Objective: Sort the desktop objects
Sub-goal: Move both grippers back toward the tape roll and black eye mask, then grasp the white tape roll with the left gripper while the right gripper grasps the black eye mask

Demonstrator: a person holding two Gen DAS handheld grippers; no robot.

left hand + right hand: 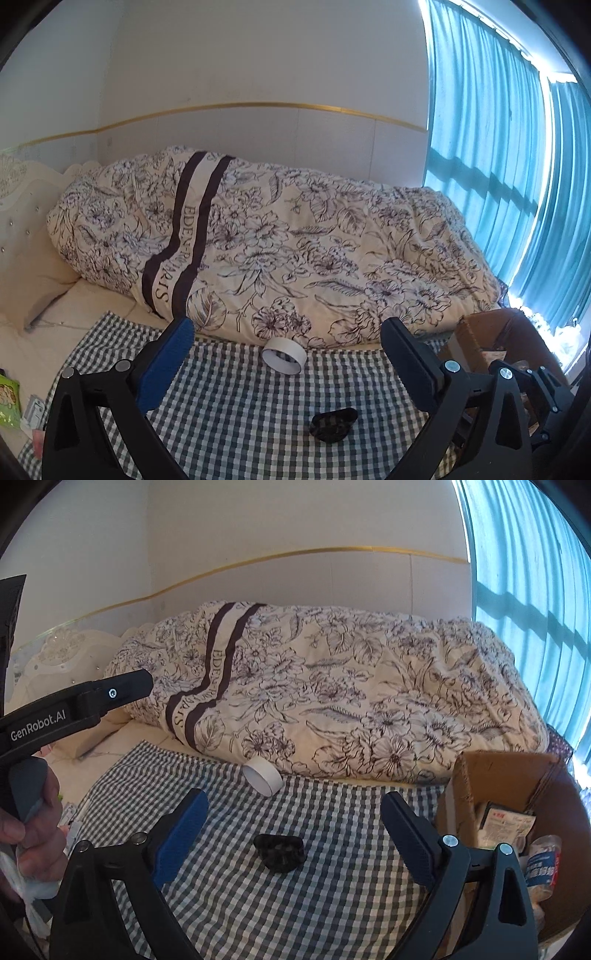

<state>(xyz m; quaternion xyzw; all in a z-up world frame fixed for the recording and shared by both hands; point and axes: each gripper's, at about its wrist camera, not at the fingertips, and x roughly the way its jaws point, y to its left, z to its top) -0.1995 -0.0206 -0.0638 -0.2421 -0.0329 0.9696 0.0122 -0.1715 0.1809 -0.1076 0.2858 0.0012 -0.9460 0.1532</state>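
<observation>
A small black lumpy object (280, 853) lies on the checked cloth (332, 904), just ahead of my right gripper (295, 799) and between its open fingers, untouched. The same black object (334, 424) sits low between the fingers of my left gripper (288, 326), which is also open and holds nothing. Farther off, a white tape roll (284, 356) rests at the edge of the floral quilt (295, 240); the roll (263, 771) shows in the right wrist view too.
A cardboard box (480, 771) at the right holds packets and a plastic bottle (543, 864). A hand (33, 834) grips the left tool's handle at the left edge. A green snack packet (7, 402) and small items lie left of the cloth. Blue curtains (498, 147) hang at the right.
</observation>
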